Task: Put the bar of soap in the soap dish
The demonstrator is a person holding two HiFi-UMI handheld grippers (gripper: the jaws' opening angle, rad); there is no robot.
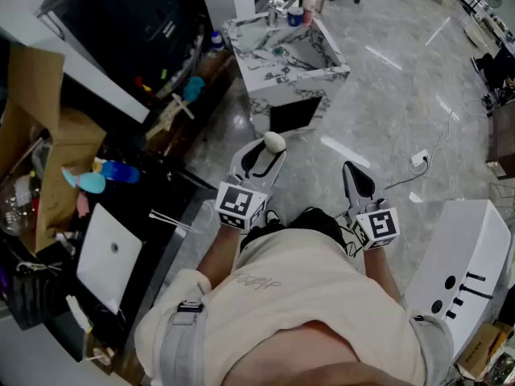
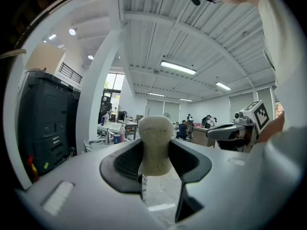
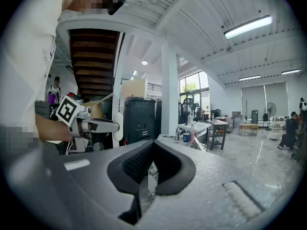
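A cream oval bar of soap (image 1: 274,141) (image 2: 156,145) stands on end between the pads of my left gripper (image 1: 265,149) (image 2: 156,152), which is shut on it and held about level over the grey floor. My right gripper (image 1: 359,182) (image 3: 153,150) hangs beside it on the right, its jaws shut with nothing in them. Ahead stands a marbled washstand (image 1: 322,75) (image 3: 196,127) with a sunken basin; a small teal item (image 1: 278,52) lies in the basin and bottles stand on its far rim. I cannot pick out a soap dish for certain.
A black cabinet (image 1: 121,22), cardboard boxes (image 1: 48,127) and cluttered shelves line the left. A white box-shaped unit (image 1: 463,256) stands at the right. A power strip and its cable (image 1: 418,159) lie on the floor. People sit at desks in the distance.
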